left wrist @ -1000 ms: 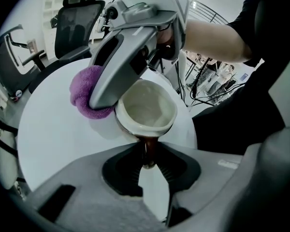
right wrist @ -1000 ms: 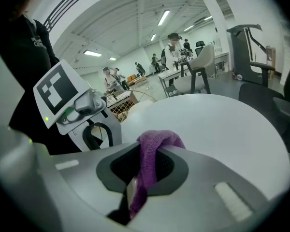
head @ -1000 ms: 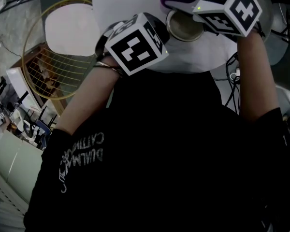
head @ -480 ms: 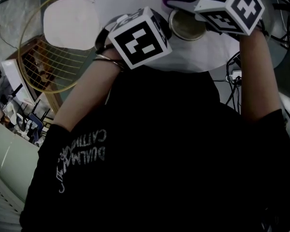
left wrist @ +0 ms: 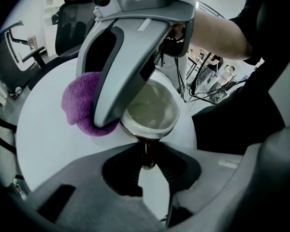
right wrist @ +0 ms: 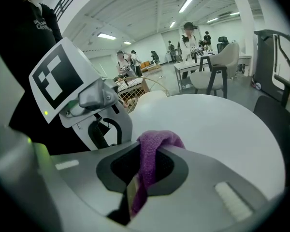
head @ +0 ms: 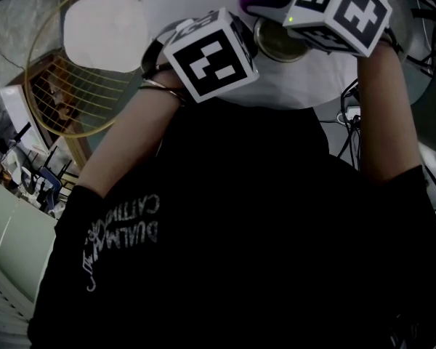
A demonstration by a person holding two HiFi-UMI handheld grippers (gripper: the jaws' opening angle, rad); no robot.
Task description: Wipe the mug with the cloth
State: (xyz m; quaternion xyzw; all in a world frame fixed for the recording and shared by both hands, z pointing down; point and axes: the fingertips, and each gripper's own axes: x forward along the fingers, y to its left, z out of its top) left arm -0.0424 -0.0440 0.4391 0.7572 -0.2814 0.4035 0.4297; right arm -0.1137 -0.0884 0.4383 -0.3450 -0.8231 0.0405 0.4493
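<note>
Mug [left wrist: 152, 112]: near wall clamped in left tongs [left wrist: 146, 158], mouth upward. Cloth [right wrist: 153, 151]: pinched in right tongs [right wrist: 135, 187], just beside mug's rim.

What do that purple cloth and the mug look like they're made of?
The cloth looks like terry or microfibre. It is soft and matt, with a fuzzy nap, and it folds limply.

The mug looks like glazed ceramic. It has a thick rounded rim, a smooth pale inside and a glossy dark brown outside that catches a highlight. Enamelled metal cannot be ruled out.
</note>
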